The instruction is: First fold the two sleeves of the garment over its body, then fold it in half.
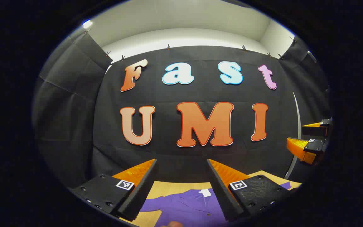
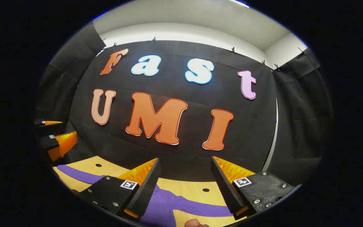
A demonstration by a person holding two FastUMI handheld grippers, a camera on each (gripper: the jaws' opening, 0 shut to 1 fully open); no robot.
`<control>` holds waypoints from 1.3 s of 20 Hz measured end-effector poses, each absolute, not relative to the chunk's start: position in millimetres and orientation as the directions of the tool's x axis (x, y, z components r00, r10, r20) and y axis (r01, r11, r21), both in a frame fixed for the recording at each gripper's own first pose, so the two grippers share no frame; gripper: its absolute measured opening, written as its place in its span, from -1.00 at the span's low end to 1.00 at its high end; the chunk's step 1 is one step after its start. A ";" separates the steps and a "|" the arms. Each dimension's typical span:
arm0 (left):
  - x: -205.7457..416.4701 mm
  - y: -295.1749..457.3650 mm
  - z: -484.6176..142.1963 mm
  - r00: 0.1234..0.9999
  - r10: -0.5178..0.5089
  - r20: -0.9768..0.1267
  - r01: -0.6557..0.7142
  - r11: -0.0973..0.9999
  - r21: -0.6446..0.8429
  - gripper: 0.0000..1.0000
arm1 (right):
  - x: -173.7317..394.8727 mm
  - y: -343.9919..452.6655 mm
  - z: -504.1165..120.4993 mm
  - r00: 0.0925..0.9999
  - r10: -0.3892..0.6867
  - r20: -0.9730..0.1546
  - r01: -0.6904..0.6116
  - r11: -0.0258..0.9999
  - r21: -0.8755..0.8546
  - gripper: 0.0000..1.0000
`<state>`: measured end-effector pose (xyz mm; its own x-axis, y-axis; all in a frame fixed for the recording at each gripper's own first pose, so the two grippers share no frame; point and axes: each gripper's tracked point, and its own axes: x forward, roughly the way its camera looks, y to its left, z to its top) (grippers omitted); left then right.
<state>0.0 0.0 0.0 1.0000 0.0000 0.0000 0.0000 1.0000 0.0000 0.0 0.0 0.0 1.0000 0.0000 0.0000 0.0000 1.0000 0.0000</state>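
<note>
- On the wooden table point(image 1: 156, 217), at 6 o'clock in the left gripper view, lies the purple shirt point(image 1: 187, 206), its white neck label point(image 1: 205, 193) showing.
- The left gripper point(image 1: 181, 183) hovers above it, jaws apart, holding nothing.
- The right gripper point(image 2: 184, 186) hangs likewise, jaws apart, over one purple sleeve point(image 2: 197, 206) stretched toward 4 o'clock; another sleeve point(image 2: 77, 175) reaches toward 9 o'clock.

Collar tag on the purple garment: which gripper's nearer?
Left. The left gripper hovers over the tag; the right gripper hangs off to the side, over a sleeve.
</note>
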 end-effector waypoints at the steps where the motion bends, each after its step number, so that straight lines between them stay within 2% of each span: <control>1: 3.3 0.1 -12.6 1.000 -0.002 -0.031 0.003 1.000 0.006 0.88 | -4.9 0.4 -3.0 1.000 0.001 -0.019 -0.001 1.000 0.004 0.89; 4: 8.2 7.1 -31.7 0.995 0.006 -0.099 -0.006 1.000 0.007 0.88 | -8.1 -3.0 -7.3 0.999 -0.013 -0.052 0.012 1.000 -0.001 0.89; 10: 14.3 19.7 -14.8 0.998 -0.013 -0.066 0.012 1.000 -0.003 0.89 | -5.3 -0.8 -1.7 0.999 -0.040 -0.022 0.040 0.999 0.003 0.89; 14: 17.9 30.8 -17.1 0.997 -0.034 -0.067 0.033 0.999 -0.006 0.89 | -10.7 16.1 -2.9 0.999 -0.007 -0.046 0.010 0.998 0.064 0.89; 21: 22.2 49.8 -24.9 0.995 -0.084 -0.052 0.083 0.996 -0.011 0.88 | -15.3 3.1 -8.5 0.993 -0.095 -0.075 0.098 0.995 0.034 0.89; 26: 27.9 51.7 -23.4 0.995 -0.096 -0.028 0.096 0.995 -0.006 0.88 | -21.9 -9.4 -22.4 0.979 -0.148 -0.138 0.151 0.988 0.012 0.89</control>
